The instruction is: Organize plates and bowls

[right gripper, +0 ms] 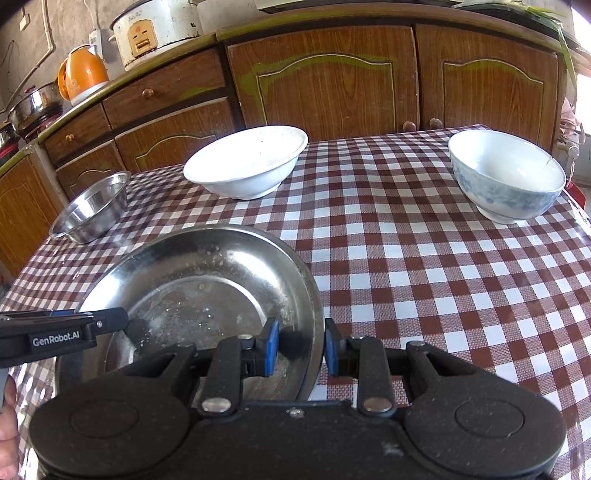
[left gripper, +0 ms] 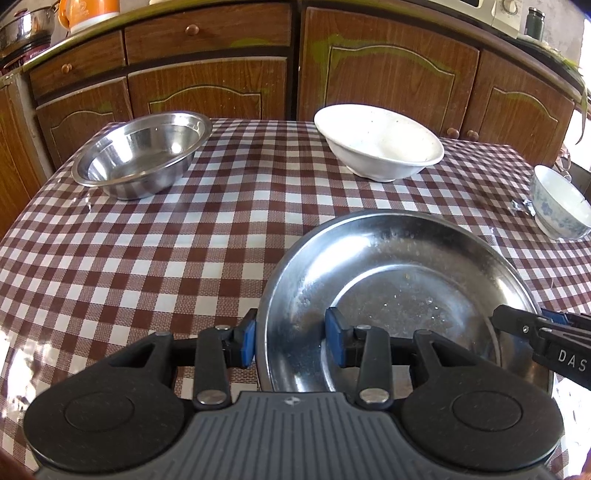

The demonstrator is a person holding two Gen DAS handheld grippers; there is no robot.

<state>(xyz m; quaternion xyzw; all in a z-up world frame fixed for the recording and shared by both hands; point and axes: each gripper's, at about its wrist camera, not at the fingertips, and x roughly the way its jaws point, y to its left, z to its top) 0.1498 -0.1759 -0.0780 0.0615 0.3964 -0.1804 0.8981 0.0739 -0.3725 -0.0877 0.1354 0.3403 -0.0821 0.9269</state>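
A table under a brown-and-white checked cloth [left gripper: 147, 258] stands before wooden kitchen cabinets [left gripper: 388, 66] with round knobs.

The left gripper [left gripper: 291, 341] straddles the left rim of a wide steel plate [left gripper: 399, 280]: one blue pad sits outside the rim, the other inside the dish. Whether the pads actually press on the metal cannot be told, since a gap shows on the inner side. The right gripper [right gripper: 301, 347] stands the same way across the plate's opposite rim, one blue pad [right gripper: 271, 345] inside over the plate's floor, the other just outside the edge; again a firm clamp cannot be confirmed. Each gripper's black finger appears in the other's view, reaching in over the plate's far edge. The plate lies near the front middle of the table; its inner face is dull and speckled with pale residue. Whether it rests on the cloth or hangs just above it is unclear.

Further back on the left sits a smaller steel bowl [left gripper: 144, 158], upright and empty. Behind the plate, toward the cabinets, stands a wide white bowl [left gripper: 380, 144], well apart from it. Off to the right is a blue-patterned bowl [right gripper: 506, 177], upright near the table's edge.

On the counter behind are an orange kettle [right gripper: 81, 74], a white rice cooker [right gripper: 155, 33] and a steel pot [right gripper: 33, 105]. Part of a hand [right gripper: 7, 424] shows at the left edge of the right wrist view.
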